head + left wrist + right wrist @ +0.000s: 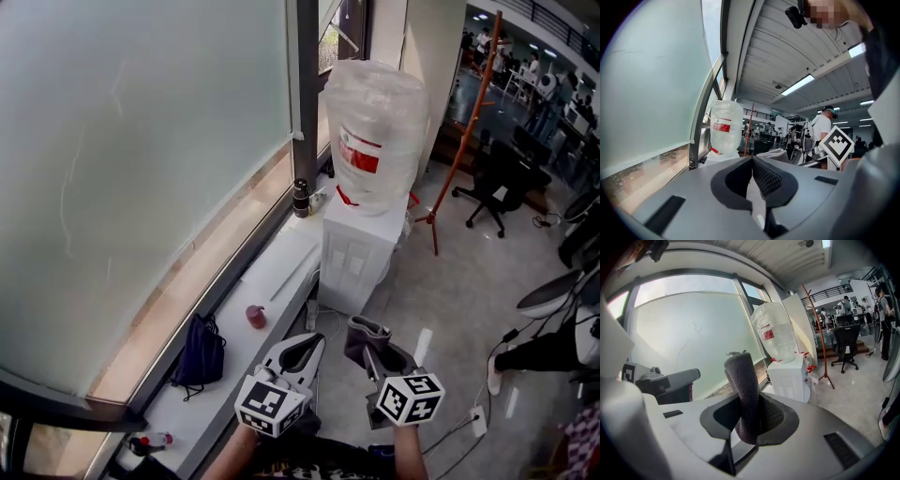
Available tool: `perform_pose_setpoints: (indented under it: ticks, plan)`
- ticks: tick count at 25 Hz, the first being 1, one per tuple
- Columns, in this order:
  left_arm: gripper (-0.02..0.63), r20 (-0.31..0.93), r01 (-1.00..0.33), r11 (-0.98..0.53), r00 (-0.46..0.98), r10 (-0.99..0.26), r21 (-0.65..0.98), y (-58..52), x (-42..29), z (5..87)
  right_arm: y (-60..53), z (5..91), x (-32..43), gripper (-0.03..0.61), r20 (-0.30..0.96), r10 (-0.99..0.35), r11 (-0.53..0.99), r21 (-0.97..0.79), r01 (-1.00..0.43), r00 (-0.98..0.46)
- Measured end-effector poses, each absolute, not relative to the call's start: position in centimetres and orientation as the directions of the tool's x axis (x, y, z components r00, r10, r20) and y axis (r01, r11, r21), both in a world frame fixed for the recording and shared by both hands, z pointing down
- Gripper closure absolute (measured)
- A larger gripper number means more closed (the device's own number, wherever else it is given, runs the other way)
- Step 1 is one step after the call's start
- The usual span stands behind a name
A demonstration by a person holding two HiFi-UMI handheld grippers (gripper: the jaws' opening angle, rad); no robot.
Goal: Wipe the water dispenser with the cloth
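Note:
The white water dispenser [354, 253] stands on the floor against the window ledge, with a clear upturned water bottle [373, 131] bearing a red label on top. It appears small and far off as the dispenser [791, 377] in the right gripper view and as the bottle [723, 124] in the left gripper view. My right gripper [373, 352] is shut on a folded dark grey cloth [744, 392], which sticks up between its jaws; the cloth [366, 334] points toward the dispenser. My left gripper [307, 348] is shut with nothing in it. Both are held well short of the dispenser.
A white window ledge [246, 352] runs along frosted glass on the left, carrying a dark bag [198, 351], a red cup [255, 316] and a dark flask [300, 198]. An orange pole stand [459, 150], an office chair [497, 183] and floor cables lie to the right.

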State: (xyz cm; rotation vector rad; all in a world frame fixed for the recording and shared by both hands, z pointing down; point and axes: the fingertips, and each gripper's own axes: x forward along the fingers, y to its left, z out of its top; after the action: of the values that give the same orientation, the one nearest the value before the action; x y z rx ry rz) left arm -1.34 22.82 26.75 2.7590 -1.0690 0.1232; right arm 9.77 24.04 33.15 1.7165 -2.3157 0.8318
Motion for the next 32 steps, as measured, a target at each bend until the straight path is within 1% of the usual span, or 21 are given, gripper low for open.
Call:
perform_pose_setpoints:
  ticks: [5, 11, 17, 25, 32]
  plan:
    - [0.597, 0.125, -0.624, -0.768, 0.781, -0.612, 0.14, 18.7, -1.3, 26.5, 20.1, 32.4, 9.4, 0.474, 0.417, -0.861, 0.155, -0.328, -0.932, -0.29]
    - [0.597, 0.12, -0.591, -0.792, 0.807, -0.578, 0.155, 16.3, -1.0, 26.7, 18.1, 32.7, 10.0, 0.474, 0.436, -0.868, 0.1, -0.315, -0.944, -0.238]
    - [0.597, 0.147, -0.59, -0.789, 0.807, -0.572, 0.172, 14.4, -0.3, 28.0, 16.3, 33.7, 10.7, 0.474, 0.461, -0.854, 0.091, -0.325, -0.942, -0.241]
    - [0.597, 0.174, -0.662, -0.732, 0.749, -0.639, 0.162, 8.9, 0.9, 28.8, 9.3, 34.5, 13.8, 0.474, 0.452, -0.844, 0.14, -0.336, -0.931, -0.29]
    - [0.597, 0.187, -0.751, -0.646, 0.66, -0.728, 0.137, 2.2, 2.5, 28.2, -1.1, 36.5, 14.6, 0.474, 0.474, -0.784, 0.271, -0.321, -0.907, -0.402]
